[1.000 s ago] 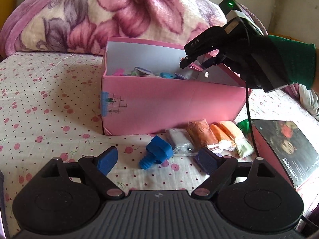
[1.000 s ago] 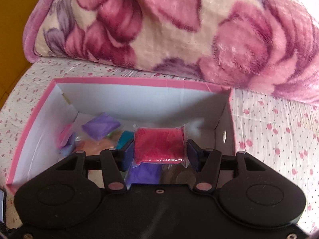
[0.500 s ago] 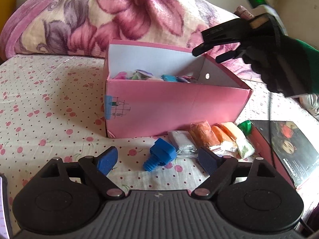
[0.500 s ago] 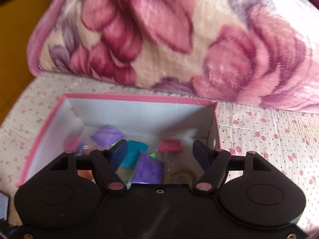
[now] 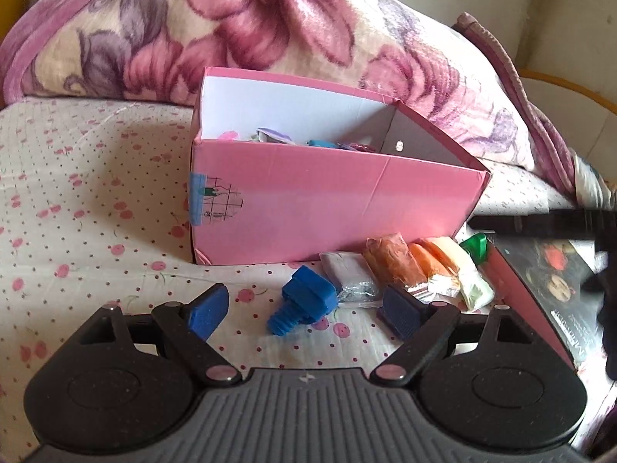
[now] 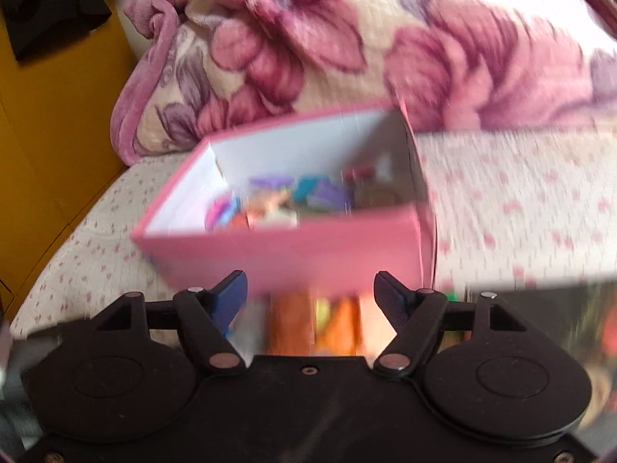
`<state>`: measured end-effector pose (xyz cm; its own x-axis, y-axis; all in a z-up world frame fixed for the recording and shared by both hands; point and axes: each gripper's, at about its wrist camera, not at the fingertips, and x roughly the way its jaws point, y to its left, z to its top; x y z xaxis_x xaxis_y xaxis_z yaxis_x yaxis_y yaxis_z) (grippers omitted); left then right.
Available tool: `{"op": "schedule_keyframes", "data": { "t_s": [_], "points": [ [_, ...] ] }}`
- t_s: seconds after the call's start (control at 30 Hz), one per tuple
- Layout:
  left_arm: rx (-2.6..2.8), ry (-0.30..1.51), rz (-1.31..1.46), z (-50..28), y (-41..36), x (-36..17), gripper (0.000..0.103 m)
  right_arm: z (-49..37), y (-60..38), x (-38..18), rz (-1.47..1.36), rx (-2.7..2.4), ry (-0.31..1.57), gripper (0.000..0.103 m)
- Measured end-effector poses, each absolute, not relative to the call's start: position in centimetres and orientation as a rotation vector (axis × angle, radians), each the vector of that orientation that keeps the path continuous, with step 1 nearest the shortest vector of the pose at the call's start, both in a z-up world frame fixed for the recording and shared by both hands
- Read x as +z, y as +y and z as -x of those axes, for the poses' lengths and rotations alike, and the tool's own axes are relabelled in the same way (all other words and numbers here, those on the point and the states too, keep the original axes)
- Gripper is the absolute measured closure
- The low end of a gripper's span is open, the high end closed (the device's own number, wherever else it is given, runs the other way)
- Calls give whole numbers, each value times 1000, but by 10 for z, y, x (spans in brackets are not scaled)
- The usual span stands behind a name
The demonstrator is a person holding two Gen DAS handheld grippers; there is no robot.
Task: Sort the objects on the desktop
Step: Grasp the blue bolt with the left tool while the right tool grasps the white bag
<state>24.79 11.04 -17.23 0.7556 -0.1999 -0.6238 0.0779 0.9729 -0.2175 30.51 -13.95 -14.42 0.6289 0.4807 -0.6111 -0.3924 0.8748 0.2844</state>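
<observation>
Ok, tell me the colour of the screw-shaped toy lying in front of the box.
Blue; the screw-shaped toy shows best in the left wrist view.

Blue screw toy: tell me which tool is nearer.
Left. The left tool hangs open right over the blue screw toy; the right tool, also empty, hovers above the clay packets beside it.

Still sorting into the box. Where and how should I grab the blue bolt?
Grip the blue bolt across its blocky head, coming from above and the near side. It lies on its side, and the head's flat faces probably suit the pads better than the ribbed, narrower shaft.
</observation>
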Motion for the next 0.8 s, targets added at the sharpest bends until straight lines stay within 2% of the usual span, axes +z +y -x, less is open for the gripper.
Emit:
{"op": "schedule_keyframes", "data": {
  "t_s": [0.13, 0.23, 0.47, 0.8],
  "points": [
    [-166, 700, 169, -248, 109, -173, 15, -292, -143, -158, -98, 529, 769, 30],
    [-168, 704, 131, -250, 109, -176, 26, -288, -142, -158, -38, 559, 780, 30],
    [-154, 732, 129, -260, 114, -188, 37, -279, -130, -173, 82, 605, 823, 30],
    [-193, 734, 105, -271, 96, -194, 40, -280, -119, -199, 209, 596, 870, 30]
  ]
}}
